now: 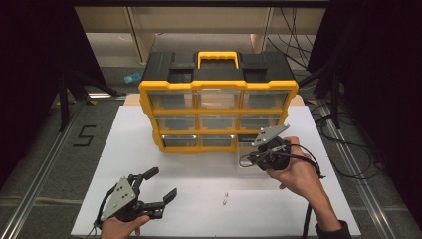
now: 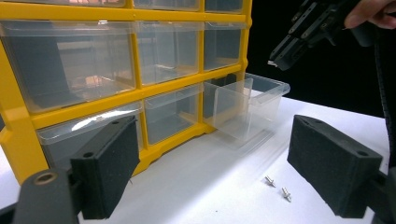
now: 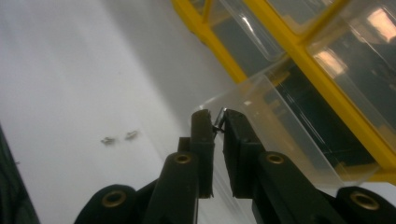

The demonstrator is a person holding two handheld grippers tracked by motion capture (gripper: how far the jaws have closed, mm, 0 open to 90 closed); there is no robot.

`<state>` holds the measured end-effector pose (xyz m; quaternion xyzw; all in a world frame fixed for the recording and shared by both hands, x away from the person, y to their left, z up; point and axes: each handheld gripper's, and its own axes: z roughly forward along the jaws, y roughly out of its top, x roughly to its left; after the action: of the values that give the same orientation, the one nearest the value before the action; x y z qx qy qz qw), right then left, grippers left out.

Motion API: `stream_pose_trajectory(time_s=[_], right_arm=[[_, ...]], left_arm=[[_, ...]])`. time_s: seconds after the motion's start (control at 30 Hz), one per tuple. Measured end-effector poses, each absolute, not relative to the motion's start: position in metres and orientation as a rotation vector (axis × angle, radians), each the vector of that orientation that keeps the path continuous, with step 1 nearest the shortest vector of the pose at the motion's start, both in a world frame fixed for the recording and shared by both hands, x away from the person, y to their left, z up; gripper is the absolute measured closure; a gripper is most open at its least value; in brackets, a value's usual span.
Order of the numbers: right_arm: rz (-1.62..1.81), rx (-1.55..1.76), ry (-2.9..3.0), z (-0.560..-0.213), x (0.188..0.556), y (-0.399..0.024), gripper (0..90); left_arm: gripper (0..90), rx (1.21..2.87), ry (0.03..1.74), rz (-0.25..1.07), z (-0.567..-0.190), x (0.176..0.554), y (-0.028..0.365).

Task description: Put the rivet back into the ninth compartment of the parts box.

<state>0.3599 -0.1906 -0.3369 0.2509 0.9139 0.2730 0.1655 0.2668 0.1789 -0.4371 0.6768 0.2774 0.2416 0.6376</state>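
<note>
High view: right gripper (image 1: 255, 149) pinches a small screw (image 3: 218, 116) over the open drawer (image 2: 247, 105); left gripper (image 1: 161, 185) rests wide open on the white table (image 1: 199, 209).

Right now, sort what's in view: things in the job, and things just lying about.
In the job: right tongs pinching a small screw; pulled-out clear drawer; two screws on the table; yellow organizer.

Lying about: open left tongs; blue object on the floor.

Organiser (image 1: 218, 107) at table (image 1: 129, 149) rear; btm-right drawer (image 2: 252, 105) pulled out; two screws (image 1: 226, 200) in front.
</note>
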Motion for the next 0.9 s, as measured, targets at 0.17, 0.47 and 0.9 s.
stream_pose_trajectory(time_s=[0.17,0.47,0.9], right_arm=[[0.773,0.748,2.584,-0.340,0.367,-0.198,83.0],[0.764,0.795,2.549,-0.350,0.381,-0.212,83.1],[0.732,0.861,2.549,-0.364,0.393,-0.222,83.0]], left_arm=[[16.1,1.546,0.631,0.551,-0.437,0.267,0.179],[16.2,1.545,0.631,0.550,-0.437,0.267,0.178],[16.2,1.548,0.626,0.551,-0.437,0.267,0.178]])
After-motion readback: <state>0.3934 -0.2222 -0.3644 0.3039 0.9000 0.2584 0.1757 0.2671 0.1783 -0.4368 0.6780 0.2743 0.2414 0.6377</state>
